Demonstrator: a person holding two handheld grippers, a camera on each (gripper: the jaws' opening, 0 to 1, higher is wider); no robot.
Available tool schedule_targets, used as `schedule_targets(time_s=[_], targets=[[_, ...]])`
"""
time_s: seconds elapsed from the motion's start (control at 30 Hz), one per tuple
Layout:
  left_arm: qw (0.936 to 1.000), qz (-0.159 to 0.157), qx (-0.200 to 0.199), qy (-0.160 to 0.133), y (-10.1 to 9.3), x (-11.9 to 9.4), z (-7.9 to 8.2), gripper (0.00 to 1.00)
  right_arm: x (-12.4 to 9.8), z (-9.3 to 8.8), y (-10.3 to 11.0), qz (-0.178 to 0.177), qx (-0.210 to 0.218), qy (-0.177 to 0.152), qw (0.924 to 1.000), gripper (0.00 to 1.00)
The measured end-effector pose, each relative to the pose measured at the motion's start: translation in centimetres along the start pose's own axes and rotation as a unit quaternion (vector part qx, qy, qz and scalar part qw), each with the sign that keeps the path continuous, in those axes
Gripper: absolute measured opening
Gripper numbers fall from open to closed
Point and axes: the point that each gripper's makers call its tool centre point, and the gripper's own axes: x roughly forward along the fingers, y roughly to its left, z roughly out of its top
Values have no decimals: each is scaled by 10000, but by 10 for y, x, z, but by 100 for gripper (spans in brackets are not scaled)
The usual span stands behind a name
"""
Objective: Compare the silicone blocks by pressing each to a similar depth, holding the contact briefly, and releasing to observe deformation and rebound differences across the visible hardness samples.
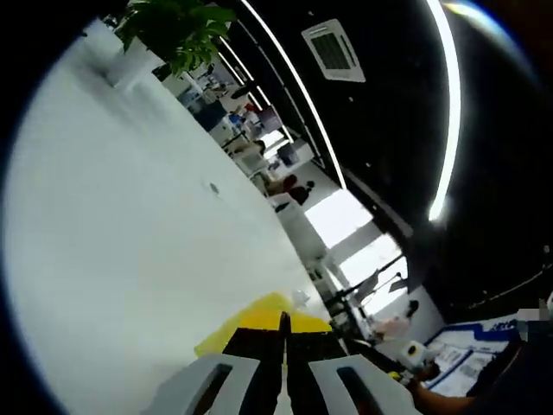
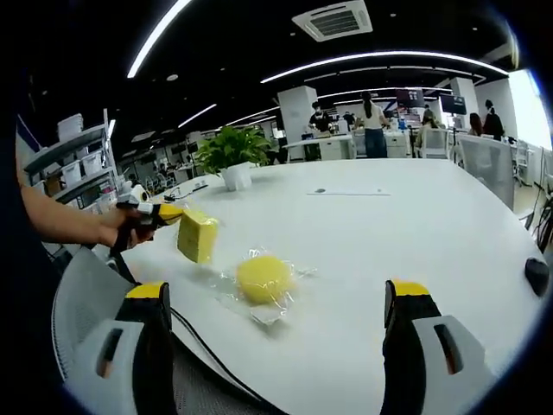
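Yellow block [image 2: 198, 237] | gripped by left tool [image 2: 164, 213] | right tool [image 2: 275, 322] wide

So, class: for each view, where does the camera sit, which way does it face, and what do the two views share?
Left gripper view: rides the left gripper, rolled, facing along the white table to the plant; jaws shut on the yellow block.
Right gripper view: rides the right gripper, jaws open, facing across the table to the round sample; the person's hand shows.
Shared: table, plant, block, left gripper.
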Motion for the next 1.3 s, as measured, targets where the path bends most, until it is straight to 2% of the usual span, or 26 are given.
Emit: schedule_targets(time_s=[0.27,0.47,0.63,0.73,0.87,0.9,1.0,1.07,1.2,1.27,1.3], targets=[[9983,357,435,127,26,6,6,0,3,-4,1,14,35,60,10000,96],[9906,565,1137,508,44,5,0,0,1,-5,0,-4,45,81,10000,96],[9855,797,1364,625,58,3,-2,0,-1,-7,-2,-39,89,73,9999,96],[9692,1051,2037,896,75,-2,-8,0,0,-8,-1,-35,109,85,9999,96],[9688,1025,1997,1054,79,2,-16,0,0,-10,0,-26,139,107,9998,96],[9648,1051,2110,1168,81,2,-19,0,0,-10,0,-31,148,103,9998,96],[9631,1032,2144,1256,83,4,-22,0,0,-11,0,-28,169,104,9998,96],[9588,1032,2260,1377,86,4,-22,0,0,-11,0,-34,175,110,9998,96],[9453,974,2619,1683,88,7,-20,0,0,-12,-1,-43,200,111,9997,96],[9361,940,2851,1835,91,7,-19,0,0,-12,-1,-41,201,118,9997,96],[9347,918,2873,1881,89,9,-19,0,0,-12,-1,-44,200,121,9997,96]])
